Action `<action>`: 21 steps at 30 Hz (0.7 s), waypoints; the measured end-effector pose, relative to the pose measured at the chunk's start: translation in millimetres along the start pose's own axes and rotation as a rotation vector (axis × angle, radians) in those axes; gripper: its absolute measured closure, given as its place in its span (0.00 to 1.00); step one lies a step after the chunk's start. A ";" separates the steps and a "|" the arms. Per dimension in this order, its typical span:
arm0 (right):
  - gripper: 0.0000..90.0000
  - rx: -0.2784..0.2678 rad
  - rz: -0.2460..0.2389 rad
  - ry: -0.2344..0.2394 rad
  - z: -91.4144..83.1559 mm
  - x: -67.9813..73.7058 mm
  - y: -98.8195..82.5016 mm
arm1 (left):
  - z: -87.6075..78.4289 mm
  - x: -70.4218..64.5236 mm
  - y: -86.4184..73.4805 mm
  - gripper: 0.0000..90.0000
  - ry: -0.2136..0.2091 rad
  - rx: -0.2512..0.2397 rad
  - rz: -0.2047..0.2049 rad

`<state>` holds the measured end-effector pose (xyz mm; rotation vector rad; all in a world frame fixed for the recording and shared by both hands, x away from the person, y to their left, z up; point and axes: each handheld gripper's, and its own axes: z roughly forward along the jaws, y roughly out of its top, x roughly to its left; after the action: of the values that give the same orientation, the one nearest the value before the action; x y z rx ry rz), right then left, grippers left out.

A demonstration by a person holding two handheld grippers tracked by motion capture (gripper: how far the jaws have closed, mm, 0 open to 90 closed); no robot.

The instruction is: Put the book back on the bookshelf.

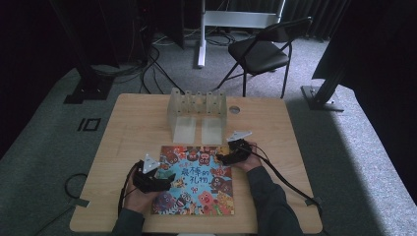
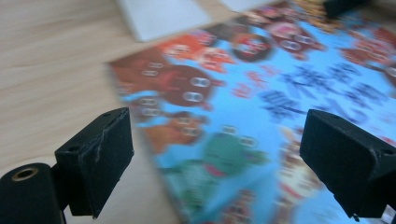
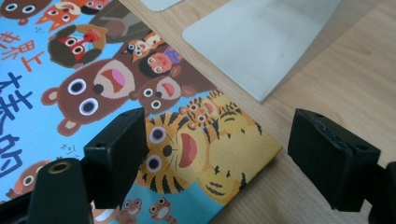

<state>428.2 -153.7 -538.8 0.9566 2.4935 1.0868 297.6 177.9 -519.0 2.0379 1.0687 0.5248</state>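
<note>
A picture book [image 1: 195, 180] lies flat, cover up, on the near middle of the table [image 1: 128, 128]. Its cover is bright blue with cartoon animals round the edges and dark blue characters in the centre. In the right gripper view a tiger fills the corner of the book [image 3: 196, 149] closest to the jaws, with brown bears beside it.

The left gripper [image 1: 169, 178] is at the book's left edge, held in the person's left hand [image 1: 140, 196], and its tips reach over the cover. In the left gripper view its jaws stand wide apart, with the book's [image 2: 261, 121] edge running between them; the pads press on nothing. That view is blurred.

The right gripper [image 1: 220, 158] is at the book's far right corner, held in the right hand [image 1: 248, 161]. Its jaws are also spread wide: one hangs over the tiger corner, the other over bare wood just beside it. Nothing is clamped; whether the jaw over the cover touches it cannot be told.

Just beyond the book stands a clear rack [image 1: 196, 110] with upright dividers and two flat pale feet pointing towards the person; the feet end near the book's far edge, and one foot [image 3: 261, 42] lies close to the tiger corner. A small round hole [image 1: 234, 109] sits in the tabletop right of the rack.

Behind the table a black folding chair [image 1: 260, 49] stands on grey carpet, with cables [image 1: 147, 69] trailing on the floor.
</note>
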 end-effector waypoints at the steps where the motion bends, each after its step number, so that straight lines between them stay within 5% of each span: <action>1: 0.21 -0.002 0.006 0.009 0.6 -0.7 -0.7 | 0.2 -5.5 -0.4 0.09 -0.010 0.001 0.018; 11: 0.23 -0.024 0.091 0.083 0.5 -8.5 -2.9 | 4.9 -63.9 -4.4 0.05 -0.129 0.023 0.212; 21: 0.25 -0.059 0.102 0.093 -8.3 -9.5 -0.3 | 2.8 -113.2 -10.8 0.02 -0.207 0.045 0.383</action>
<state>431.3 -164.7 -533.5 1.0488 2.4944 1.2563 230.0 87.1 -530.3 2.2934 0.5740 0.4690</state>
